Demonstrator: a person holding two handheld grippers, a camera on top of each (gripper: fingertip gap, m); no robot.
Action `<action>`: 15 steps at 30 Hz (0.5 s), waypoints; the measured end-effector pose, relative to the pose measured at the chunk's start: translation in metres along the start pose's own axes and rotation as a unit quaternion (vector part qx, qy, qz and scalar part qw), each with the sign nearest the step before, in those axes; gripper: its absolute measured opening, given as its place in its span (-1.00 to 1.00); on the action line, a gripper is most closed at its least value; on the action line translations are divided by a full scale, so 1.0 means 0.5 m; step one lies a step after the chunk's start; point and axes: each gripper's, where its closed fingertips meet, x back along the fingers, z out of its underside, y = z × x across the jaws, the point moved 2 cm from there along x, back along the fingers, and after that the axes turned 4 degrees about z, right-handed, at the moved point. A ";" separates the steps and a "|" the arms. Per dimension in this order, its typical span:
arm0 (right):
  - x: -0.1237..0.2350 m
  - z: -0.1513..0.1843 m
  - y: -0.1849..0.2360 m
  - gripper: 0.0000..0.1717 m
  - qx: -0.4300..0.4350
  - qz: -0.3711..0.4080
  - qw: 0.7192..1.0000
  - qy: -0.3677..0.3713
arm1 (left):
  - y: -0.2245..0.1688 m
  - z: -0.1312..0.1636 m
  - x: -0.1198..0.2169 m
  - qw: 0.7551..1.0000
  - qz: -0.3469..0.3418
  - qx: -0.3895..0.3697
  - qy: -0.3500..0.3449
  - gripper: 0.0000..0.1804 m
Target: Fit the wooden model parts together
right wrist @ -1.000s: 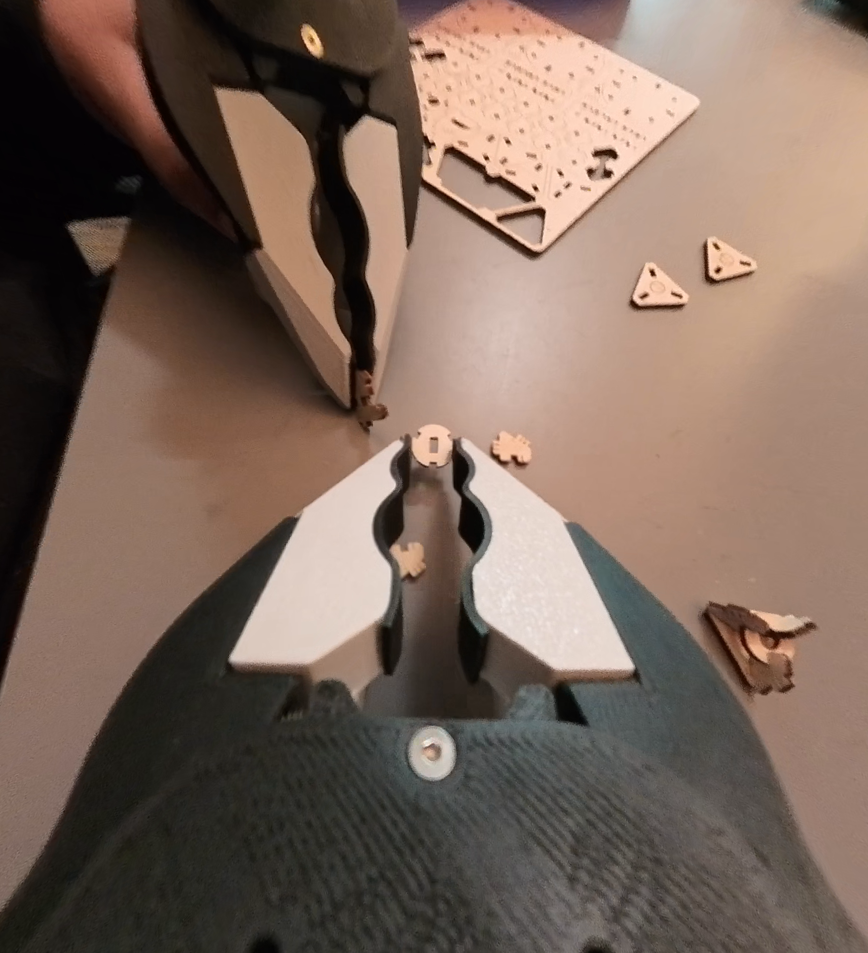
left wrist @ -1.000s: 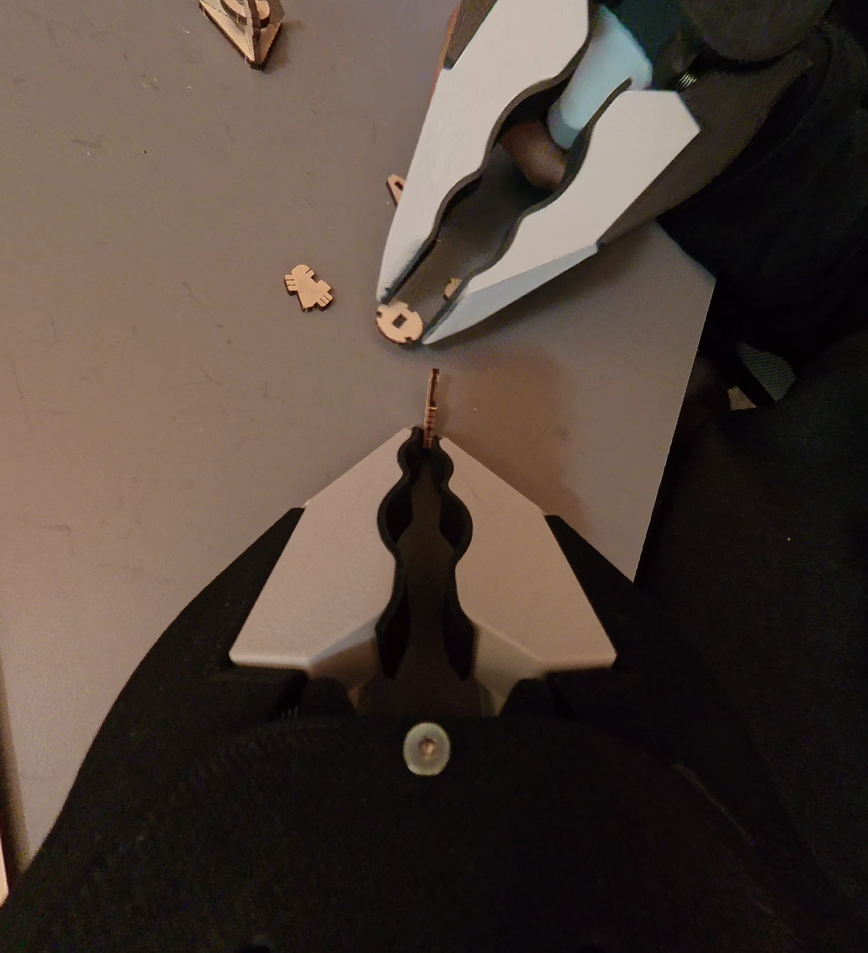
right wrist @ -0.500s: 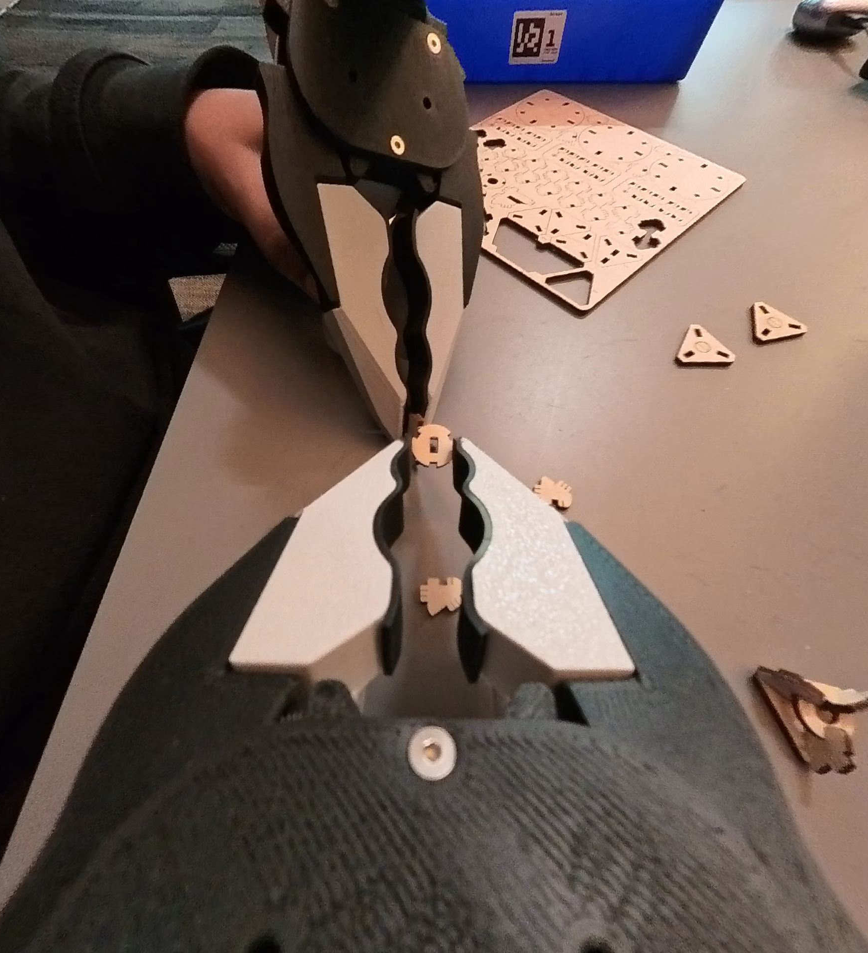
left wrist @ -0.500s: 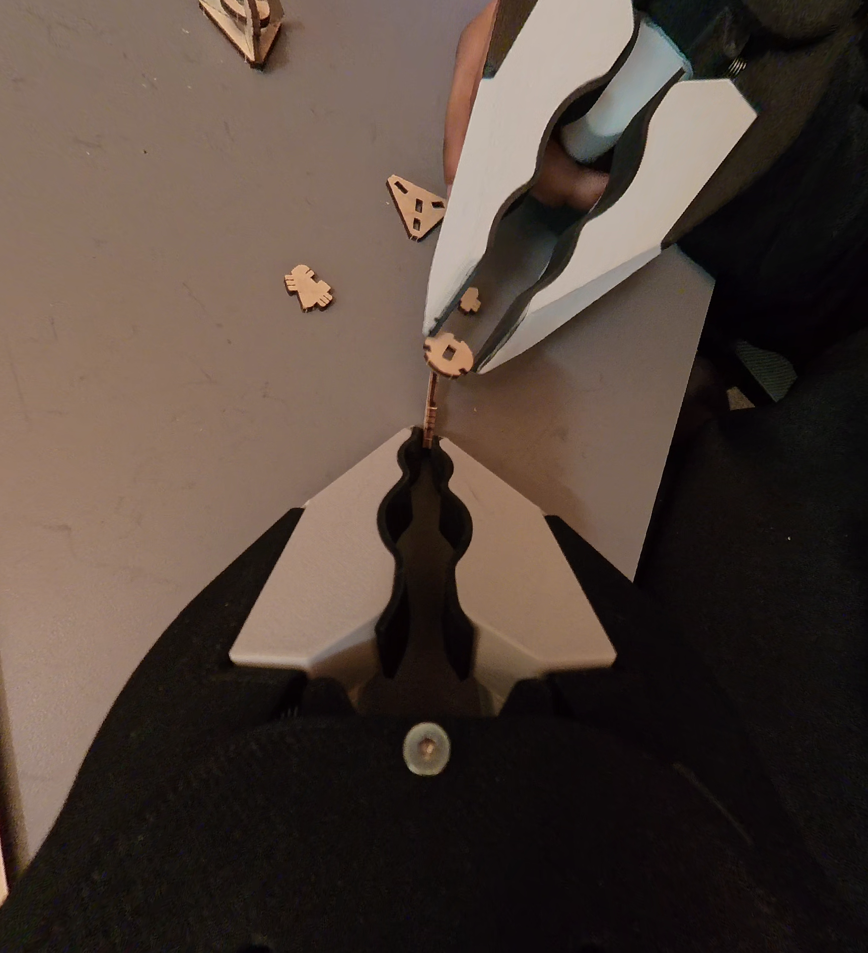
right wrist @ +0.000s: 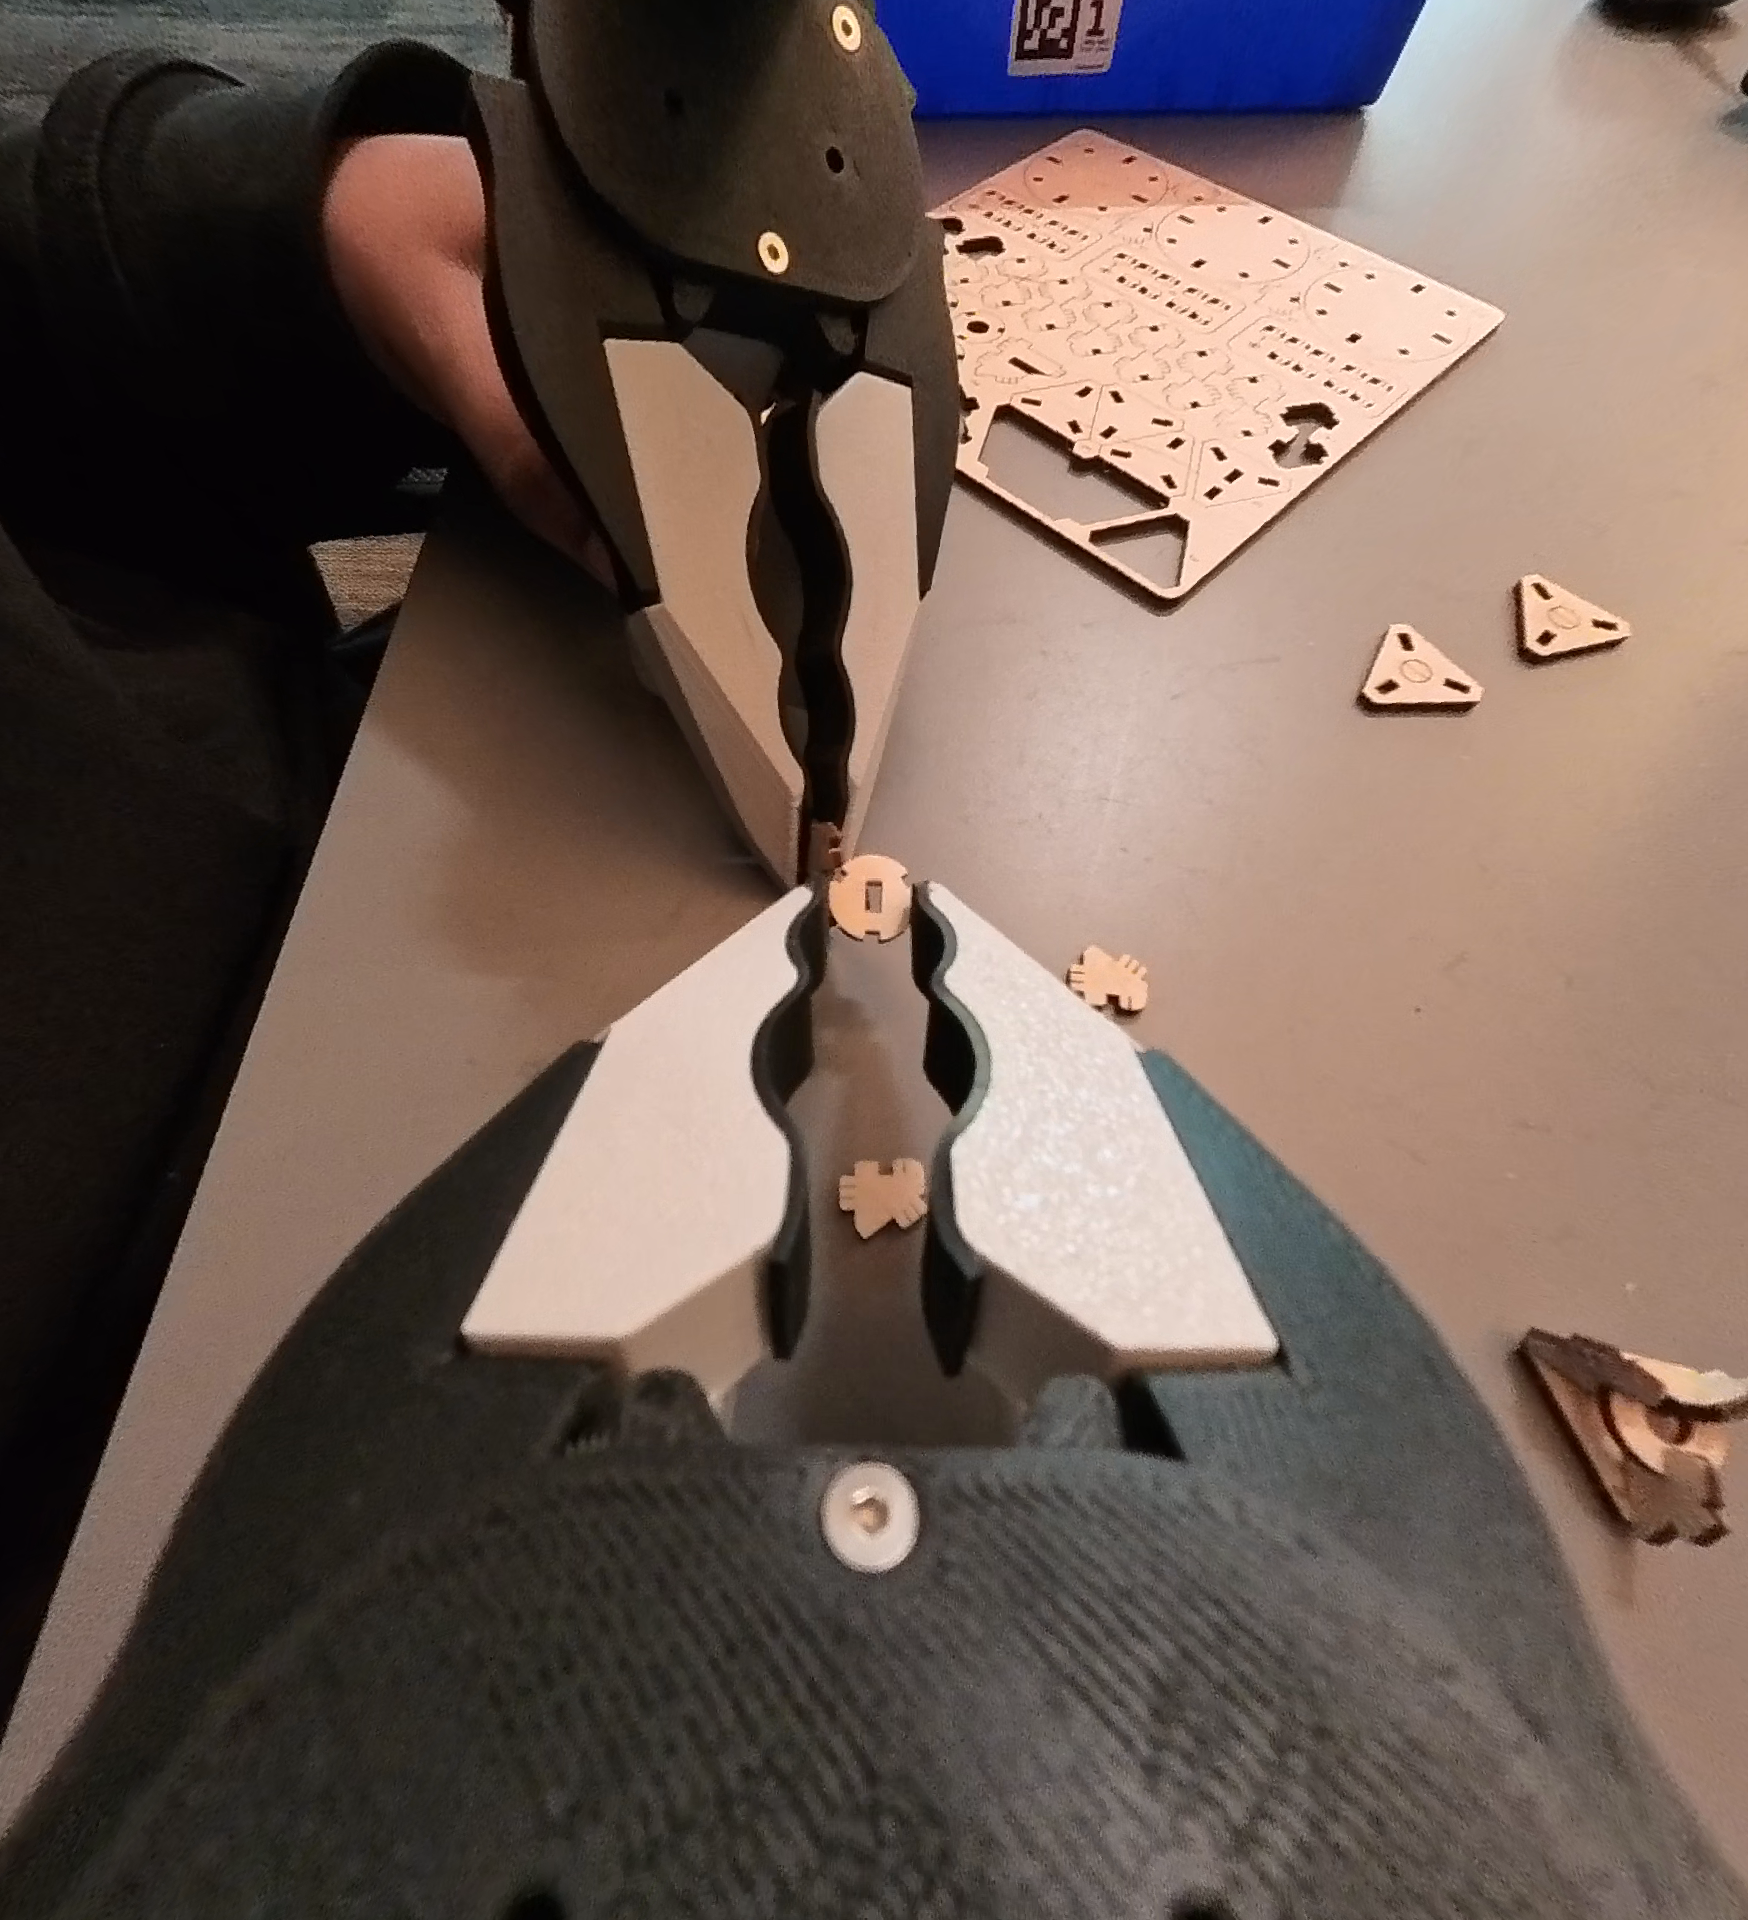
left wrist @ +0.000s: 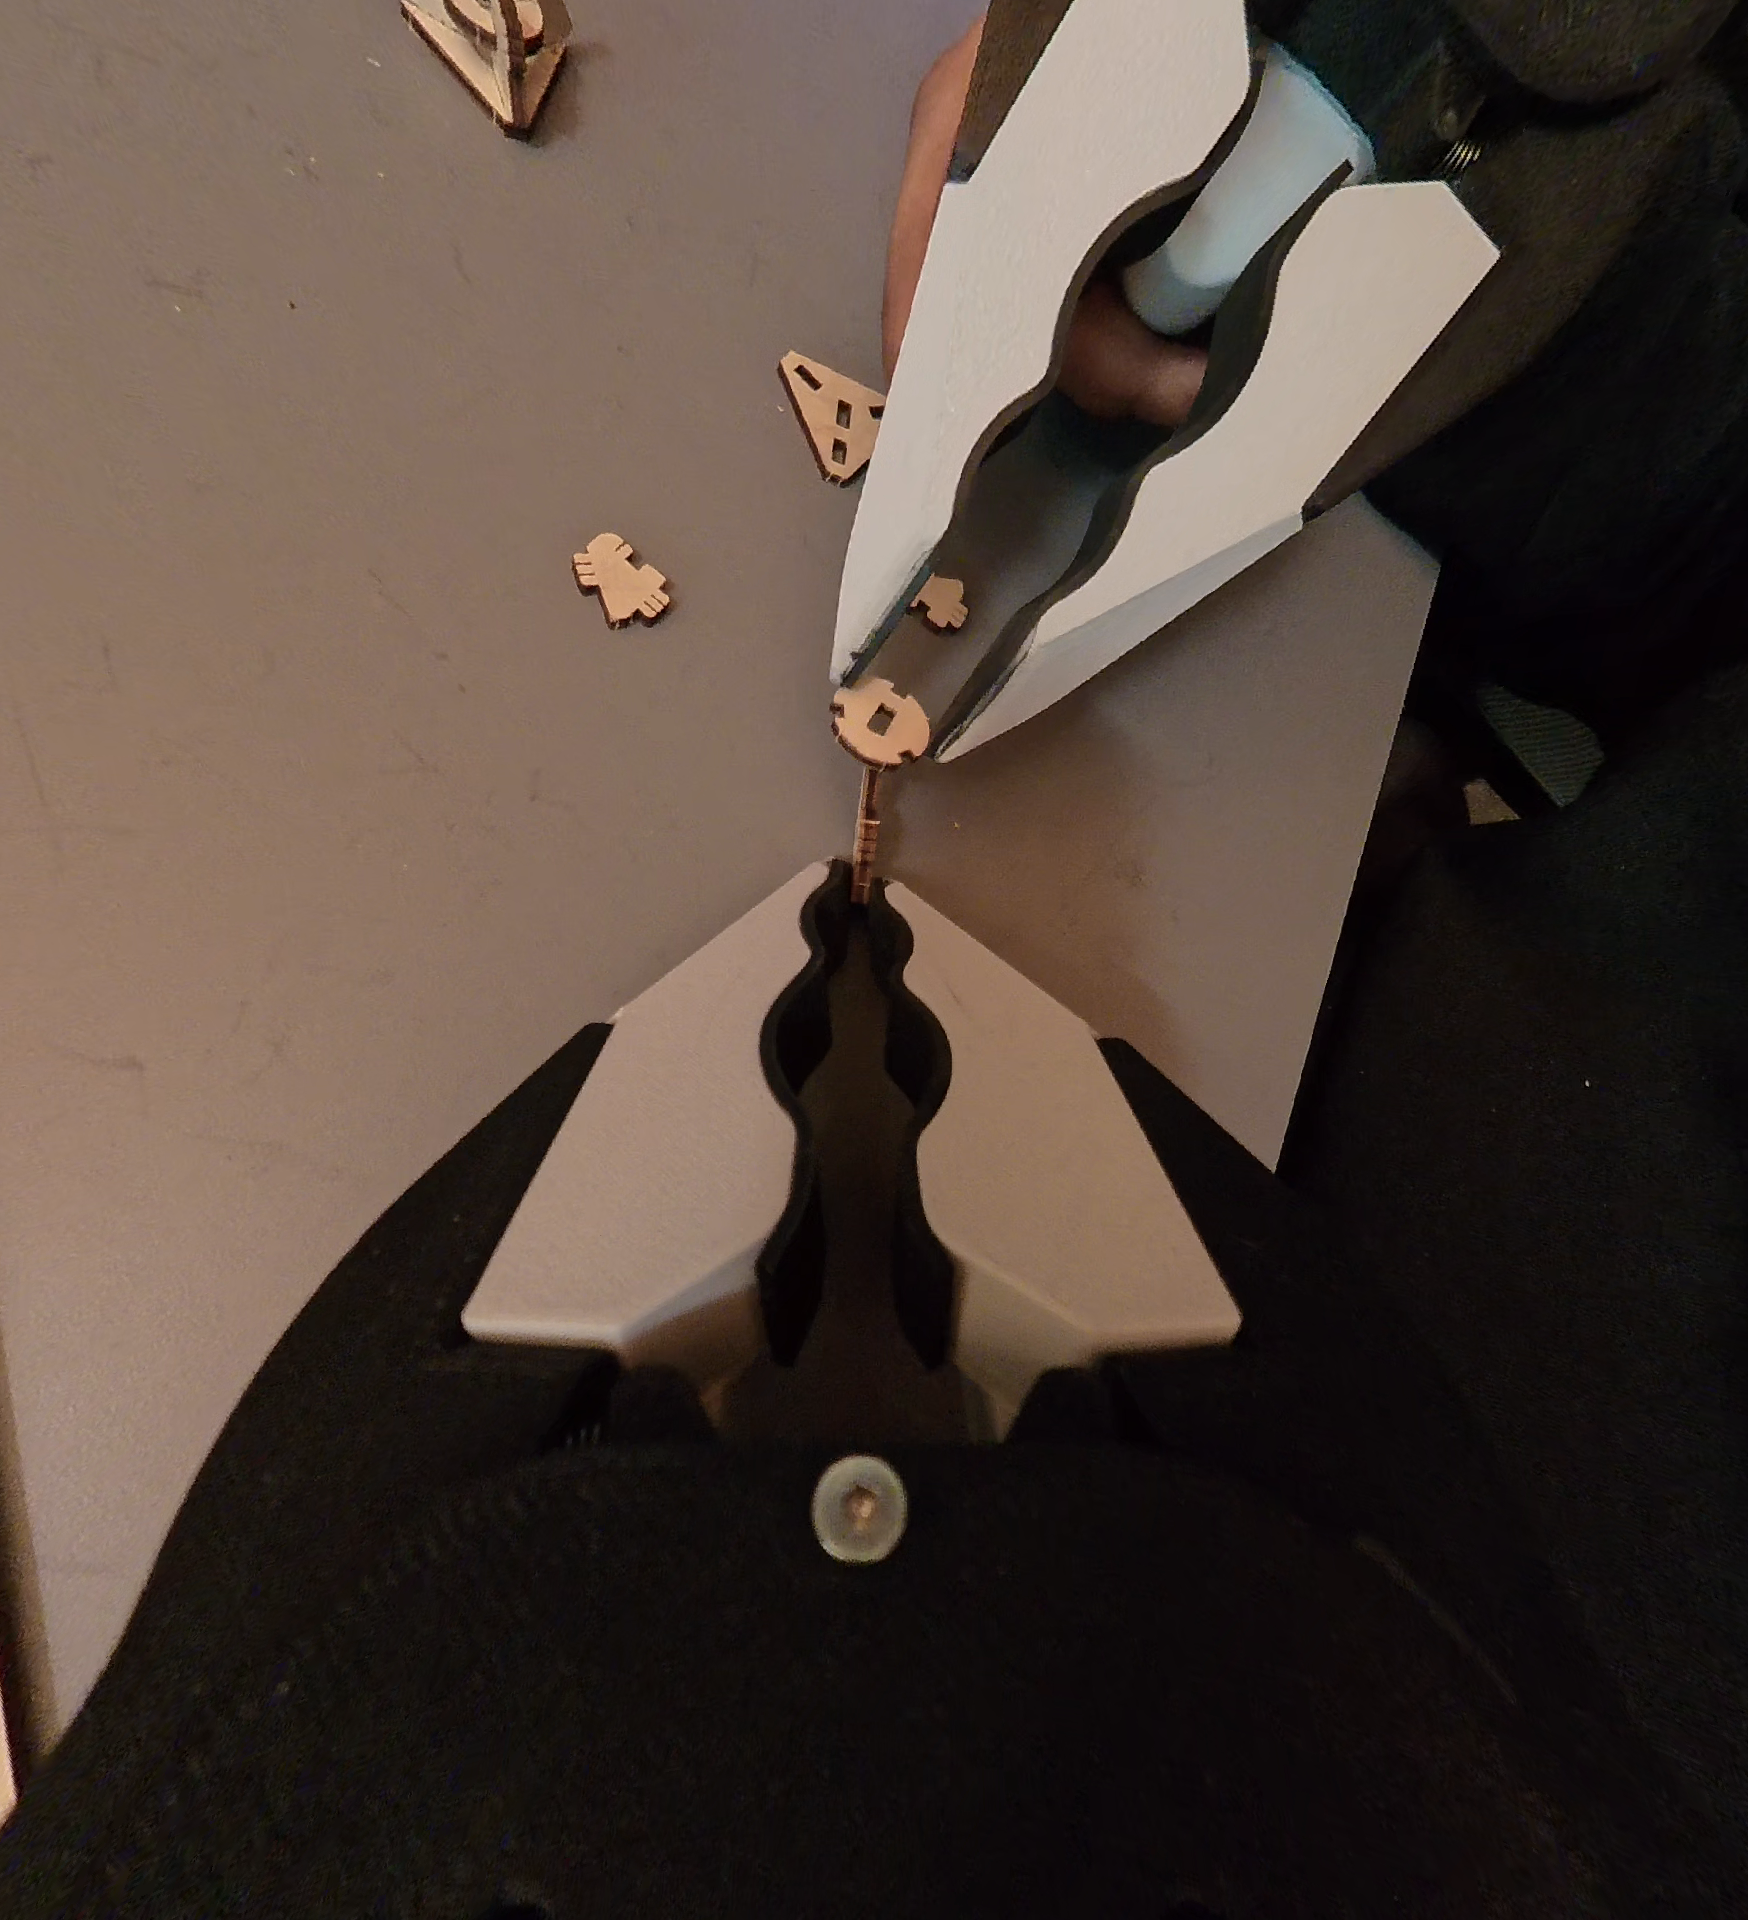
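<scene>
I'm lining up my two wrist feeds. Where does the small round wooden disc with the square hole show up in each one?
Left wrist view: the round wooden disc sits upper centre, at the tips of the right claw, just beyond the thin wooden piece.
Right wrist view: the disc sits at centre, between that claw's own fingertips.
Shared landmark: the comb-edged wooden piece lying on the grey table.

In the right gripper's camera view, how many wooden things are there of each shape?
Round disc: 1
Thin notched piece: 1
Comb-shaped bits: 2
Flat triangles: 2
Assembled triangle: 1
Cut-out sheet: 1
Total: 8
</scene>
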 end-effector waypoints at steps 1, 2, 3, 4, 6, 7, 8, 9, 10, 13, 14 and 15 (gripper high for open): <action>0.000 0.001 0.000 -0.84 -0.001 0.000 1.000 0.001 | 0.000 0.000 0.000 1.000 0.000 0.000 0.000 -0.99; -0.001 0.001 0.000 -0.84 -0.002 0.000 1.000 0.003 | 0.000 0.000 0.000 1.000 0.000 0.000 0.000 -0.99; -0.002 0.001 0.000 -0.84 -0.003 0.000 1.000 0.004 | 0.000 0.000 0.000 1.000 0.000 0.000 0.000 -0.99; -0.002 0.001 0.000 -0.84 -0.005 0.001 1.000 0.004 | 0.000 0.000 0.000 1.000 0.000 0.000 0.000 -0.99; -0.003 0.000 0.002 -0.84 -0.008 -0.002 1.000 0.004 | 0.000 0.000 0.000 1.000 0.000 0.000 0.000 -0.99; -0.003 0.000 0.002 -0.84 -0.009 -0.002 1.000 0.004 | 0.000 0.000 0.000 1.000 0.000 0.000 0.000 -0.99; -0.003 0.000 0.002 -0.84 -0.010 -0.002 1.000 0.004 | 0.000 0.000 0.000 1.000 0.000 0.000 0.000 -0.99; -0.003 0.000 0.003 -0.84 -0.009 -0.002 1.000 0.003 | 0.000 0.000 0.000 1.000 0.000 0.000 0.000 -0.99; -0.003 0.000 0.003 -0.84 -0.009 -0.003 1.000 0.003 | 0.000 0.000 0.000 1.000 0.000 0.000 0.000 -0.99; -0.003 0.000 0.004 -0.84 -0.009 -0.005 1.000 0.003 | 0.000 0.000 0.000 1.000 0.000 0.000 0.000 -0.99; -0.003 0.000 0.005 -0.84 -0.008 -0.006 1.000 0.003 | 0.000 0.000 0.000 1.000 0.000 0.000 0.000 -0.99; -0.003 0.000 0.006 -0.84 -0.008 -0.007 1.000 0.004 | 0.000 0.000 0.000 1.000 0.000 0.000 0.000 -1.00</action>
